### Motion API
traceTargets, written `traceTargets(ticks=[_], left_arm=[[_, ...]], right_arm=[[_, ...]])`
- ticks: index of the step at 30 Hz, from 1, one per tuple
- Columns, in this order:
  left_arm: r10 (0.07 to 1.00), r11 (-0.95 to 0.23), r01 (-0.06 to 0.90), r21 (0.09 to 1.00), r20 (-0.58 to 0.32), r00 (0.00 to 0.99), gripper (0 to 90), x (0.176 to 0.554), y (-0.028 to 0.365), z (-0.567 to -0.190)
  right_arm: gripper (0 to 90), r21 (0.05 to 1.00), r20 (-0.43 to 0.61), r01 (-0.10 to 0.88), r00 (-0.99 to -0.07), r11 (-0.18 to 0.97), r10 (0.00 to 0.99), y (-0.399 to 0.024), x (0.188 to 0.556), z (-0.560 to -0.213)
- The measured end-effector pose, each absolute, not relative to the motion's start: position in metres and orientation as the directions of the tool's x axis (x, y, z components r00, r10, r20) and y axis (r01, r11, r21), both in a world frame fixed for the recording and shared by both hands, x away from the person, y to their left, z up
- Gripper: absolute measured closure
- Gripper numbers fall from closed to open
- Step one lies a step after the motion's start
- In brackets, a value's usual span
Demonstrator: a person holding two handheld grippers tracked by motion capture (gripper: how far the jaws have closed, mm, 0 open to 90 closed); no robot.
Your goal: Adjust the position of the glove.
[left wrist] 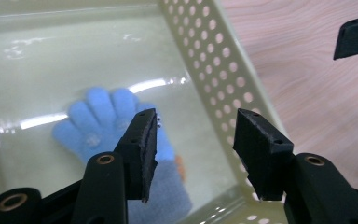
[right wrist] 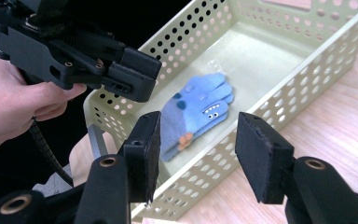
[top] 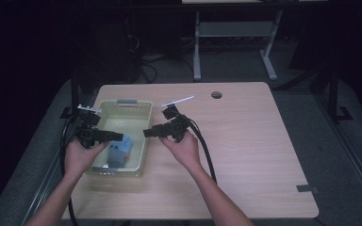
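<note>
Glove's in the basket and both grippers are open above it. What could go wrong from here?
1. The left gripper hangs over the basket wall; dropping or swinging could catch the perforated rim and shift the light basket.
2. The right gripper faces the left across the basket; they could collide.
3. The blue glove lies free, so nudging the basket could slide it.
</note>
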State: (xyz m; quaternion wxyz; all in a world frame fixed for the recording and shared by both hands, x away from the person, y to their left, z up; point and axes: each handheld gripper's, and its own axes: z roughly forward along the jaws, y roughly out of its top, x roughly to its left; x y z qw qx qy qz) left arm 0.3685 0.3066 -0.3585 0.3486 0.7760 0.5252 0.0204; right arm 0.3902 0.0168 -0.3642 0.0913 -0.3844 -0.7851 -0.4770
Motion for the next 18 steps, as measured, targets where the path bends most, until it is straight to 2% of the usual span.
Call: traceTargets(ticks=[7,18], left_arm=[[0.812,-0.17,0.783,0.598,-0.364,0.455,43.8,0.368,0.307,-0.354],[0.814,-0.166,0.786,0.596,-0.368,0.45,40.2,0.369,0.305,-0.354]], right_arm=[[46.3,0.688,0.506,0.685,-0.689,0.239,0.518,0.004,0.391,-0.361],[42.8,0.689,0.506,0.687,-0.683,0.23,0.526,-0.009,0.392,-0.358]])
